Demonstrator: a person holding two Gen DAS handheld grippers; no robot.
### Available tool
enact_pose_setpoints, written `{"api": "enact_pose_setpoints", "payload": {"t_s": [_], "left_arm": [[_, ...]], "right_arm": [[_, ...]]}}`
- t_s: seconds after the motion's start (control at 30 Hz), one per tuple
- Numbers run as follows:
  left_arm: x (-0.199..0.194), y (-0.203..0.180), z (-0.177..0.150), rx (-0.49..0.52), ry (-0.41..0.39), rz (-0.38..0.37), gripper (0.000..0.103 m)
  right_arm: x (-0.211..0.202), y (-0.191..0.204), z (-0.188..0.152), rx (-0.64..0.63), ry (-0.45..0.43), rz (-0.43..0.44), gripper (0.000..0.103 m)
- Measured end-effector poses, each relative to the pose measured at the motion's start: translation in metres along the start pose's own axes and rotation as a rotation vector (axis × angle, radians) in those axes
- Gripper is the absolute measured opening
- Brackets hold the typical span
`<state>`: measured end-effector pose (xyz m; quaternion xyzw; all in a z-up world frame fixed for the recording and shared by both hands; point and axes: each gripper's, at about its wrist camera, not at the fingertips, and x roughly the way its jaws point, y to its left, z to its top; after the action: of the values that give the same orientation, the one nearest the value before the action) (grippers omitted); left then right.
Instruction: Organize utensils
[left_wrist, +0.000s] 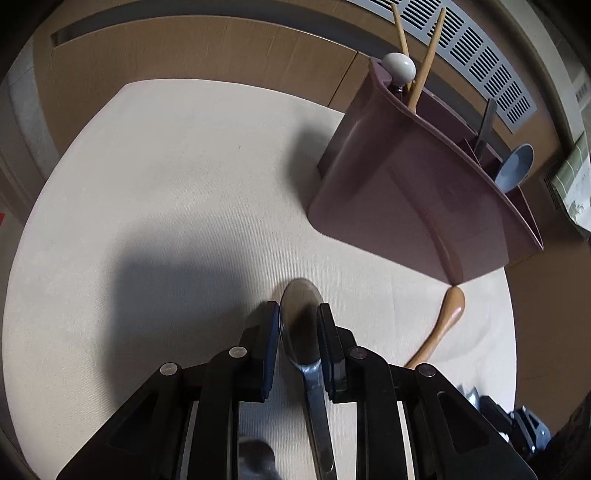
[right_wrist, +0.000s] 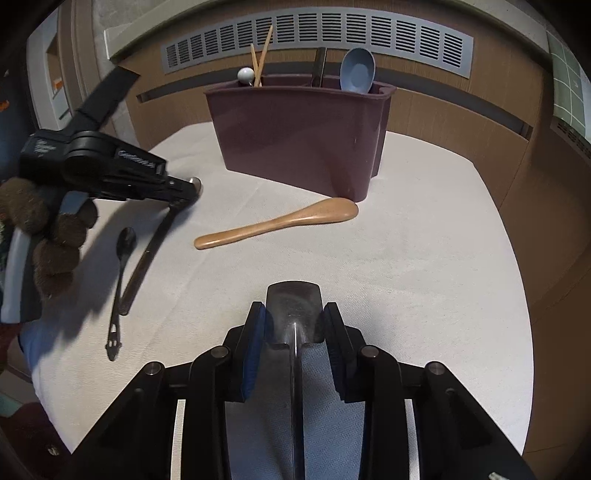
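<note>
My left gripper (left_wrist: 297, 314) is shut on a metal spoon (left_wrist: 300, 314), bowl pointing forward, held above the white cloth. It also shows in the right wrist view (right_wrist: 184, 192) with the spoon's handle (right_wrist: 147, 254) slanting down. My right gripper (right_wrist: 293, 314) is shut on a dark metal flat-headed utensil (right_wrist: 293, 306). A maroon utensil holder (right_wrist: 299, 136) stands at the back with chopsticks (right_wrist: 260, 55), a blue spoon (right_wrist: 356, 70) and a dark handle (right_wrist: 318, 66). A wooden spoon (right_wrist: 277, 221) lies in front of the holder.
A small dark spoon (right_wrist: 120, 288) lies on the white cloth (right_wrist: 406, 258) at the left. A white knob (right_wrist: 245, 75) sticks up in the holder's left end. A vent grille (right_wrist: 317, 40) and brown cardboard run behind the table.
</note>
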<state>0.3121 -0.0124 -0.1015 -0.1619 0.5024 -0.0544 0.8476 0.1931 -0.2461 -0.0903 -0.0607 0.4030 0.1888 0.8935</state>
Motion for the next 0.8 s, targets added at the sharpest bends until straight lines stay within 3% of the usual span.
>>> {"api": "enact_pose_setpoints", "payload": {"t_s": [0.17, 0.6, 0.7, 0.8], "left_arm": [[-0.006, -0.001, -0.008, 0.05, -0.041, -0.002, 0.005], [-0.097, -0.021, -0.053, 0.183, -0.254, -0.096, 0.004], [-0.095, -0.016, -0.047, 0.163, -0.249, -0.08, 0.004], [-0.071, -0.002, -0.041, 0.092, -0.176, -0.088, 0.009]], "right_arm": [[-0.013, -0.004, -0.003, 0.029, -0.032, 0.002, 0.029], [-0.041, -0.016, 0.01, 0.122, -0.131, 0.031, 0.029], [-0.043, -0.015, 0.012, 0.12, -0.136, 0.019, 0.029], [-0.043, -0.015, 0.009, 0.123, -0.129, 0.006, 0.029]]}}
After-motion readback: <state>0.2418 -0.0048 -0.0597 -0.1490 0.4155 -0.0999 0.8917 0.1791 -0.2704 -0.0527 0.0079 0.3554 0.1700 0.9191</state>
